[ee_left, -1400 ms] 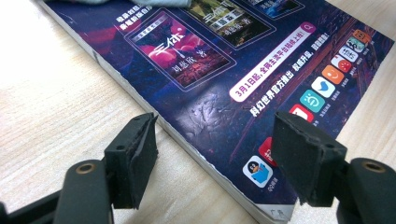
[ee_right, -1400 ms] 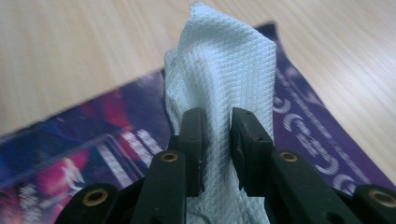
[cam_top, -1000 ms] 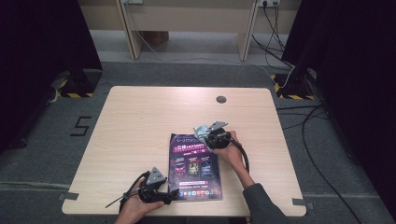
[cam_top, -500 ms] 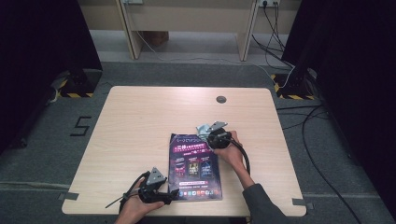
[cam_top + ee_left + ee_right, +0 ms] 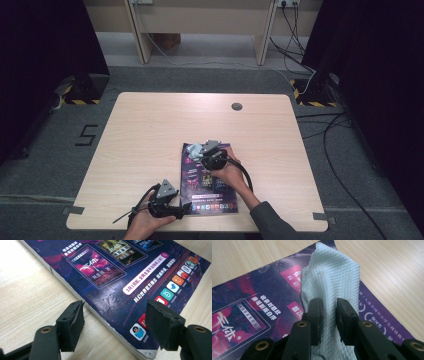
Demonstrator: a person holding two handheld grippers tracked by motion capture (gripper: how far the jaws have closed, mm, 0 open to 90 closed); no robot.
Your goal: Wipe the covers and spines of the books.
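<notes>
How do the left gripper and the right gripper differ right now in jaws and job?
The left gripper has its jaws open, astride the near corner of the magazine; the right gripper is shut on a pale cloth. The left gripper sits at the magazine's near edge; the right gripper is over its far end. Both work on the same magazine on the table.

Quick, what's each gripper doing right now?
Left gripper: open, jaws astride the book corner.
Right gripper: shut on the wipe.

This looks like a lab room: black curtains (image 5: 45,60) hang at the sides, cables (image 5: 345,150) lie on the grey floor (image 5: 210,80), and tape marks (image 5: 87,135) sit by the desk (image 5: 150,130).
</notes>
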